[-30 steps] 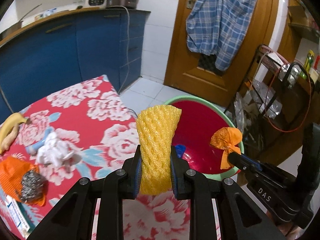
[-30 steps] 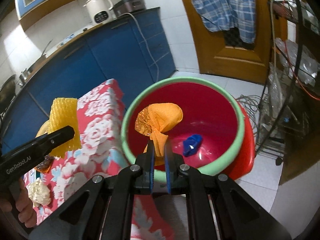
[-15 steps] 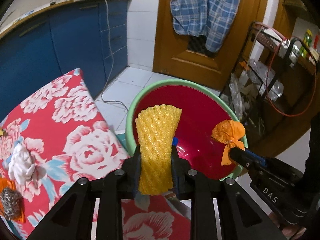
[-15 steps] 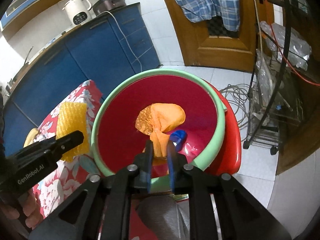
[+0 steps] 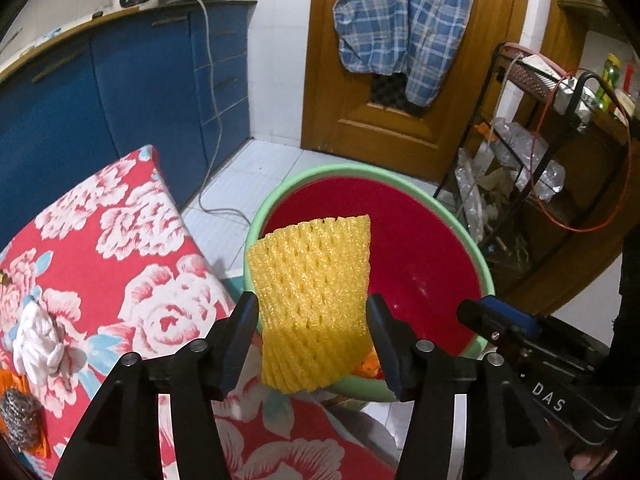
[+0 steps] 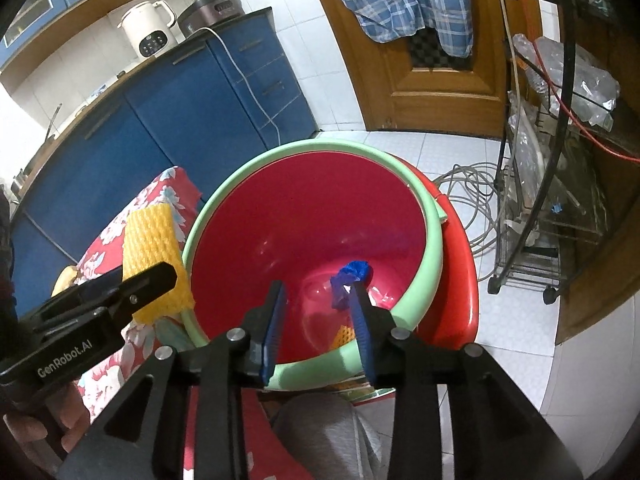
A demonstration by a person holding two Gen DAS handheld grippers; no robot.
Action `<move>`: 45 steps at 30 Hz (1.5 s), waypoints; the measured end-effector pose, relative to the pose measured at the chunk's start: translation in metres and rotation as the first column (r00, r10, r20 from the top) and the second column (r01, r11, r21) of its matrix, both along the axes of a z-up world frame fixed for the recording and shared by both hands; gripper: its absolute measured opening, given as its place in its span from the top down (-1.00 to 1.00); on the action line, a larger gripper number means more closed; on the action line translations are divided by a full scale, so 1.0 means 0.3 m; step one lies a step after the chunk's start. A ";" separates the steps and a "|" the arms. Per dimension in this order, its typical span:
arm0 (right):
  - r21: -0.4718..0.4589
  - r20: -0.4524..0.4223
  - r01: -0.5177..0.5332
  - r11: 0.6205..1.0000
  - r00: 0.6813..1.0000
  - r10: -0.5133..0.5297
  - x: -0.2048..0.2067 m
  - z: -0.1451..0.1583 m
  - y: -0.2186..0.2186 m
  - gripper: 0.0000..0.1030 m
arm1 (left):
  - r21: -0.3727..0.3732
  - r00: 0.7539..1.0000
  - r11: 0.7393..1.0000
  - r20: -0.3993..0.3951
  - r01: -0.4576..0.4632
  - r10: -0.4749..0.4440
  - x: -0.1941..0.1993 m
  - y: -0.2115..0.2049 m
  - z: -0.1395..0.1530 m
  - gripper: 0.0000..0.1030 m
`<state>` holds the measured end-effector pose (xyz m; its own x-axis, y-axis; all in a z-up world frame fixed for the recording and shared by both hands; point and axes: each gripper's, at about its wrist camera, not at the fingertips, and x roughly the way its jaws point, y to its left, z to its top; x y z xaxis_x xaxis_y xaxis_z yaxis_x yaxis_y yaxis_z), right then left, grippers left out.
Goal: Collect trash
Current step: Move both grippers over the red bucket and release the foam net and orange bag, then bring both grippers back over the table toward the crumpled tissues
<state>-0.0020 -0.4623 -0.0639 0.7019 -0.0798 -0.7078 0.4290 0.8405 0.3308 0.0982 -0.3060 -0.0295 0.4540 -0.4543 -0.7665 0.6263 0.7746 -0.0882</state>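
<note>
A yellow foam fruit net stands spread wide between the fingers of my left gripper, whose jaws are opening; it looks loose, over the near rim of the red basin with a green rim. My right gripper hangs over the basin with its jaws opening and nothing between them. A crumpled orange wrapper lies in the basin, mostly hidden by the right finger. A blue scrap lies in the basin too. The left gripper and net show at left.
The red floral tablecloth carries a white crumpled tissue and a steel scourer. The basin sits on a red stool. Blue cabinets stand behind, a wire rack and floor cables at right, a grey knee below.
Both grippers came forward over the basin and their jaws widened. The orange wrapper left the right gripper and dropped into the basin. The foam net spread out between the left fingers.
</note>
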 end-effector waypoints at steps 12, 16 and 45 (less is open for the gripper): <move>-0.003 0.015 0.010 1.000 1.000 -0.010 -0.020 0.020 -0.004 0.21 | 0.009 0.998 0.999 0.047 0.032 -0.033 0.000 -0.035 0.026 -0.46; -0.003 0.018 0.007 1.000 1.000 -0.007 -0.021 0.025 -0.002 0.20 | 0.009 0.999 1.000 0.042 0.023 -0.023 0.002 -0.028 0.021 -0.46; -0.054 0.102 -0.202 0.978 0.973 0.207 -0.054 0.170 0.326 -0.04 | -0.003 0.941 0.942 0.049 -0.334 0.334 -0.100 0.511 0.140 -0.46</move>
<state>-0.0184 -0.3645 -0.0128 0.7778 0.0446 -0.6270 0.2109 0.9211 0.3272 0.0681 -0.1528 0.0124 0.6156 -0.2663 -0.7417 0.3345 0.9405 -0.0600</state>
